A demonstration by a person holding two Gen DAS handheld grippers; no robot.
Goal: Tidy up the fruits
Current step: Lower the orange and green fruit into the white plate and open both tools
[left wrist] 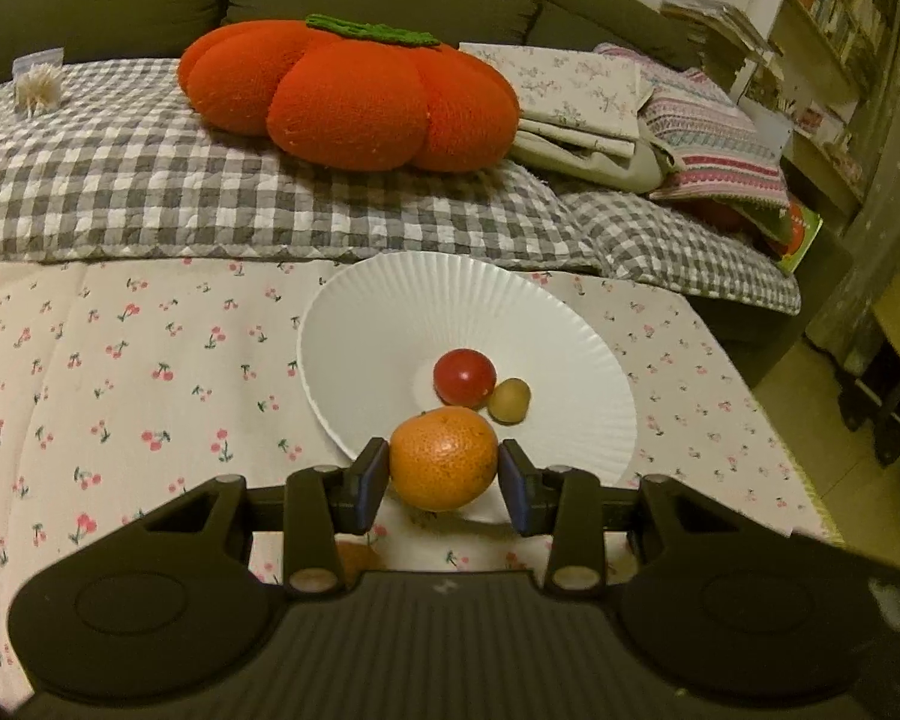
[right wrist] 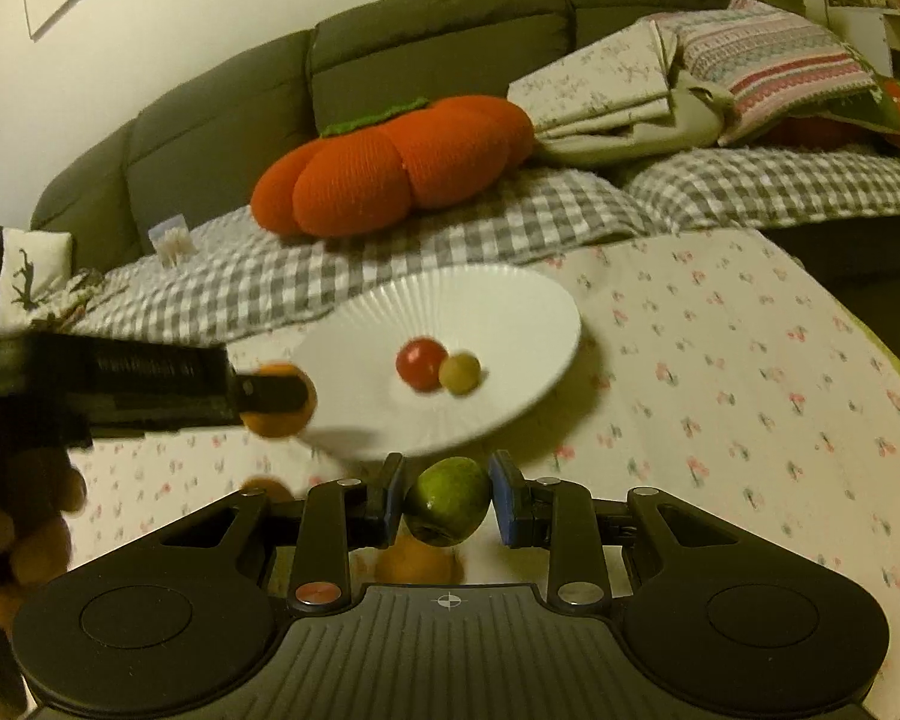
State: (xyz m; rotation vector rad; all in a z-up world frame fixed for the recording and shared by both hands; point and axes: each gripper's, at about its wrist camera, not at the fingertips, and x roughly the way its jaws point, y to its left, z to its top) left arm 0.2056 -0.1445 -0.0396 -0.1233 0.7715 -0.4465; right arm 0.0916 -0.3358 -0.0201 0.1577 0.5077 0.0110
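The white fluted plate [left wrist: 390,312] sits on a cherry-print cloth [left wrist: 120,372], in front of a sofa with an orange pumpkin cushion [left wrist: 354,96]. Near the plate's centre lie 2 fruits touching each other: a red fruit [left wrist: 464,385] and a small yellow-green fruit [left wrist: 509,400]. At the plate's near rim, the left gripper [left wrist: 444,474] pinches an orange [left wrist: 443,459] between its pads. Just off the same rim, the right gripper [right wrist: 447,495] squeezes a green fruit [right wrist: 448,501], held above the cloth.
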